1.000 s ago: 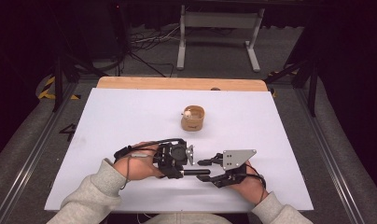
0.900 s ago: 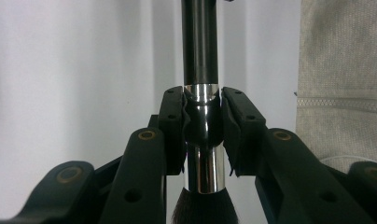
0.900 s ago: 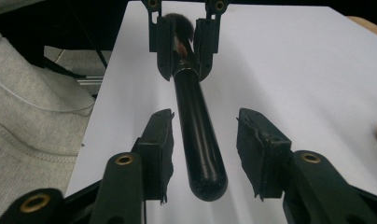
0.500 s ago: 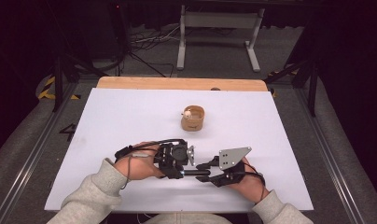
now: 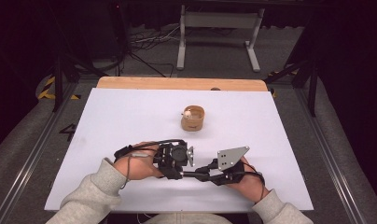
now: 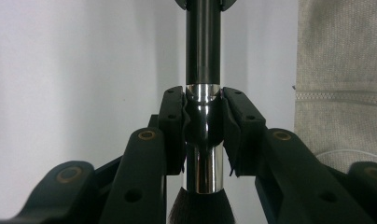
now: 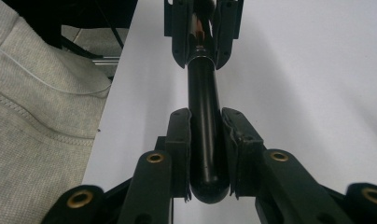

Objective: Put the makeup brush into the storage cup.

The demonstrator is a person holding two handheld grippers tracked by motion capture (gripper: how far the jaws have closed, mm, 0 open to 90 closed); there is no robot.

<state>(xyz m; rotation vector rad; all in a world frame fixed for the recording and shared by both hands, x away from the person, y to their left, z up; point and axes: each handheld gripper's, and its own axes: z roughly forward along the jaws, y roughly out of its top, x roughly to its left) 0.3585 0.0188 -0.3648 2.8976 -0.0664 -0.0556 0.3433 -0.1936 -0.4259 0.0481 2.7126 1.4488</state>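
Brush: a slim makeup-type brush with a glossy black round handle (image 7: 204,135), a shiny silver metal ferrule (image 6: 204,149) and a dark tuft of bristles at the bottom edge of the left gripper view; it lies level just above the white table near the person's edge, spanning the gap between the two grippers (image 5: 189,174).
Left gripper: the black two-jaw left gripper (image 6: 204,116) has its pads pressed on the silver ferrule from both sides, clamped tight; in the high view it sits at the left end of the brush (image 5: 175,161).
Right gripper: the black two-jaw right gripper (image 7: 205,154) has just been closing and its pads now clamp the rounded butt end of the black handle; in the high view it carries a grey three-cornered plate (image 5: 232,157).
Hands: the left hand (image 5: 140,163) and right hand (image 5: 245,177), in light grey knit sleeves, rest low over the table's near edge.
Table: a white sheet (image 5: 130,116) over a board whose wooden far edge (image 5: 177,84) shows.
Cup: a small round wooden cup (image 5: 192,118) with a pale ball-like thing at its rim stands upright mid-table, well apart from the brush.
Beyond: grey floor, black cables, and a grey metal stand (image 5: 219,28).
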